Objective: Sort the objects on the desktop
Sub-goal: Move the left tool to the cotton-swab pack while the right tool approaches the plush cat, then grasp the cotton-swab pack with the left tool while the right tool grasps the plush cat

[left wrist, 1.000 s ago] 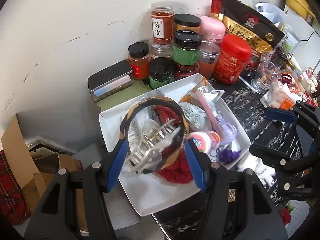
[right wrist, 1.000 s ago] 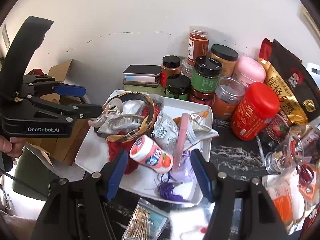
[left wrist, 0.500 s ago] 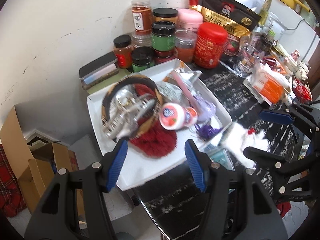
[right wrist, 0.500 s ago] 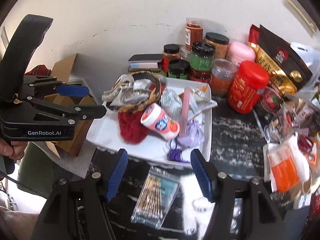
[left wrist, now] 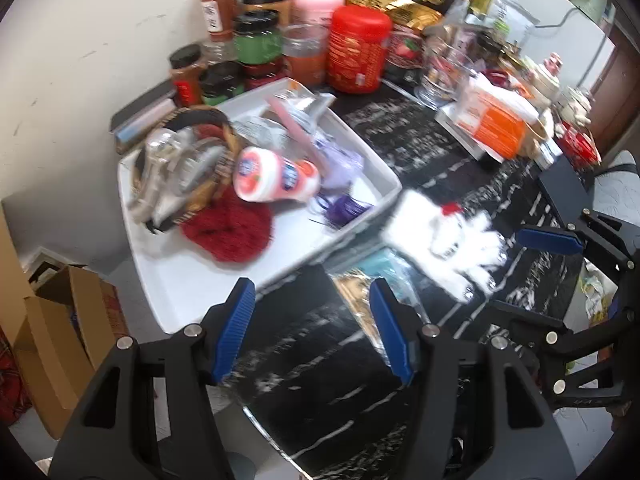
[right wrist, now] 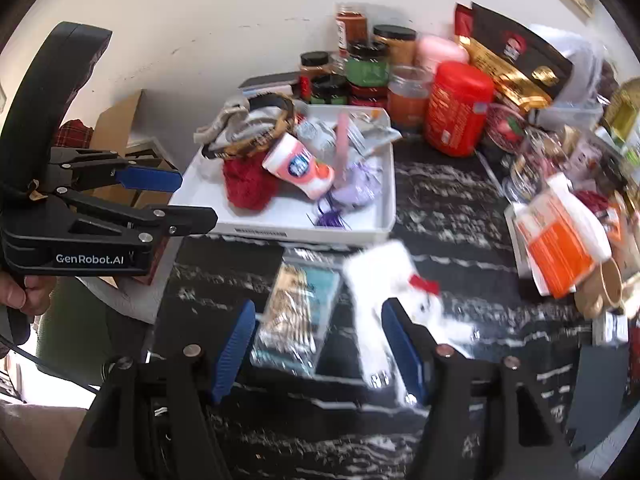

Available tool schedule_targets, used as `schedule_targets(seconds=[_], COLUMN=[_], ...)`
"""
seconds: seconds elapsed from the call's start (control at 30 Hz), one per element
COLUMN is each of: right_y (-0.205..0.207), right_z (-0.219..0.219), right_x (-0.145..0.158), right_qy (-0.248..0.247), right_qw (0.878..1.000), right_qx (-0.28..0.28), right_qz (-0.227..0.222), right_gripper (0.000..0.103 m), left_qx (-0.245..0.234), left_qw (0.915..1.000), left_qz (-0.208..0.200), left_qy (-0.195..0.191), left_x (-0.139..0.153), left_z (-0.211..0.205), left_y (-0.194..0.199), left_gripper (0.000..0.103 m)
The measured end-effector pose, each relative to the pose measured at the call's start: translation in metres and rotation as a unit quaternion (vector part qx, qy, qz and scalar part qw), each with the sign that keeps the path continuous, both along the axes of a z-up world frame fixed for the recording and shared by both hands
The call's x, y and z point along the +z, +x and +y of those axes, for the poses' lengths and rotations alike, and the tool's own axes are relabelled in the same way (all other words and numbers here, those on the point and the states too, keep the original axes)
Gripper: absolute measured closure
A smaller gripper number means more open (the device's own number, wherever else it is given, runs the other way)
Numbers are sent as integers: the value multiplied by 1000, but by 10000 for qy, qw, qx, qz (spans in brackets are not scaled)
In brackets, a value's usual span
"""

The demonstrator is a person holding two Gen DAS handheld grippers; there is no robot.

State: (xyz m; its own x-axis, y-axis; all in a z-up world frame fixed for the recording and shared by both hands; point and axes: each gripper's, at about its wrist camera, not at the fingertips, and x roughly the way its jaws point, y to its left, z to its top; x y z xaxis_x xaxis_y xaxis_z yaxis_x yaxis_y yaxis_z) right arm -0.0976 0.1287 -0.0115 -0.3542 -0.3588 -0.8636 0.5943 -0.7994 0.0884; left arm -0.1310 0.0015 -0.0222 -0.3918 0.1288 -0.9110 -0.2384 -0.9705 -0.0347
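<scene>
- Surface: black table with white marbled streaks, pushed against a plain white wall; open brown cardboard boxes on the floor past its edge.
- Left hand-held gripper: jaws spread wide, nothing between them, above the table's near edge just in front of the white rectangular tray.
- Right hand-held gripper: also wide open and empty, over a clear plastic packet of cotton swabs and a fluffy white glove with a red bow; both lie on the table just in front of the tray.
- Tray holds: pink-and-white round bottle on its side, red knitted piece, brown-black headband with a clear claw hair clip on it, purple tassel, foil sachets.
- Behind the tray, at the wall: cluster of spice jars, red cylindrical canister, black-and-gold snack bag.
- Right side of the table: crowded; orange-and-white packet and glassware, blurred.
</scene>
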Motion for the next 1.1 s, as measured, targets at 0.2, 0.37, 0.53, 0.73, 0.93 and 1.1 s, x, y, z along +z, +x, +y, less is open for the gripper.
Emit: schedule_targets(seconds=[0.2, 0.37, 0.53, 0.73, 0.93, 1.1], right_y=[8, 6, -1, -12, -28, -44], right_z=[25, 39, 48, 53, 57, 53], right_x=[-13, -28, -43, -66, -88, -102], right_qy=[112, 208, 231, 356, 452, 508], right_qw=[9998, 9994, 9995, 9991, 9982, 9970], right_qx=[-161, -203, -142, 32, 292, 511], right_qz=[-85, -163, -185, -221, -261, -281], right_gripper=[36, 36, 36, 36, 36, 32], left_qx=[-66, -4, 60, 135, 165, 368], left_qw=[9997, 9985, 9970, 9932, 9904, 9874], left_qz=[-221, -502, -719, -1050, -1257, -1376], left_qy=[100, 200, 292, 478, 546, 690], left_x=[-23, -49, -74, -103, -124, -133], left_z=[20, 33, 41, 50, 62, 63], left_y=[9, 11, 11, 5, -3, -12], left_gripper=[45, 45, 45, 45, 44, 41])
